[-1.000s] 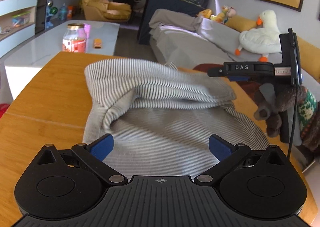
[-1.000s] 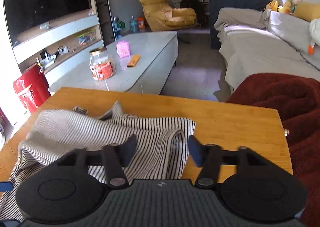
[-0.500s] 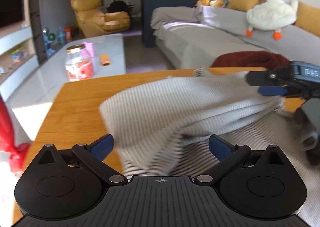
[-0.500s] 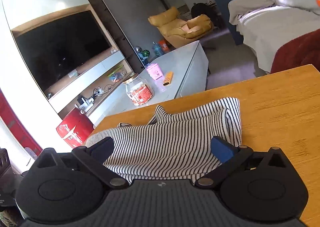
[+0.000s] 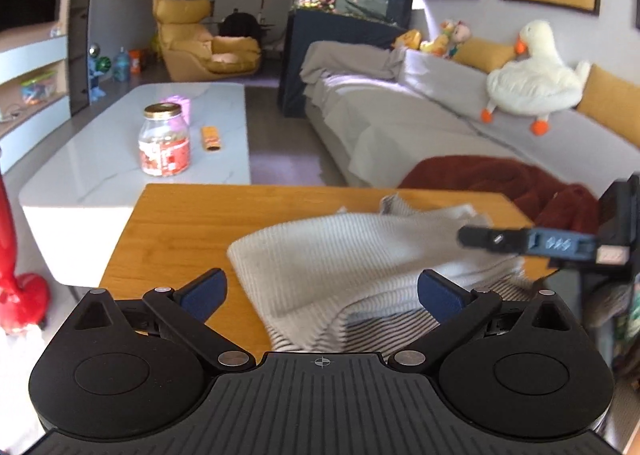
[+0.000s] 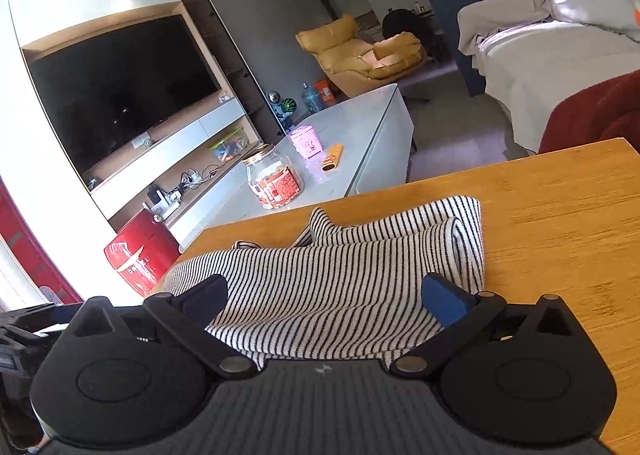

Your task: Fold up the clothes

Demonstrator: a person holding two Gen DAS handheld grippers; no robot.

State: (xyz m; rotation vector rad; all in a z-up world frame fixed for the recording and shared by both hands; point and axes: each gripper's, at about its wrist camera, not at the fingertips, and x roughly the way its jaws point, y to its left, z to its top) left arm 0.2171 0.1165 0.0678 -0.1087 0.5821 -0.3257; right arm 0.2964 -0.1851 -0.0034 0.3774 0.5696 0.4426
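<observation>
two grippers are over a wooden table [image 6: 560,215], both with jaws spread wide and gripping nothing. the left gripper [image 5: 320,291] hangs with its blue pads apart at about 9 and 3 o'clock of a folded lump of the striped garment [image 5: 352,267], which lies on the table toward 1 o'clock in the left wrist view, blurred there, its upper layer pale and the black-and-white stripes showing along the lower edge. the right gripper [image 6: 324,295] sits low over the same garment, which in its own view spreads from the middle out to 10 o'clock, folded double with a small flap sticking up at 12 o'clock; the pads stand on either side of the cloth without pressing it. in the left wrist view the right gripper pokes in from 3 o'clock, its side lettering too blurred to read. beyond the table, on a white coffee table [image 5: 120,135], stands a glass jar [image 6: 274,183] with a red label whose print cannot be read, beside a pink tin [image 6: 306,141]. a red can [image 6: 140,251] at 9 o'clock carries white lettering, partly legible as "dr".
</observation>
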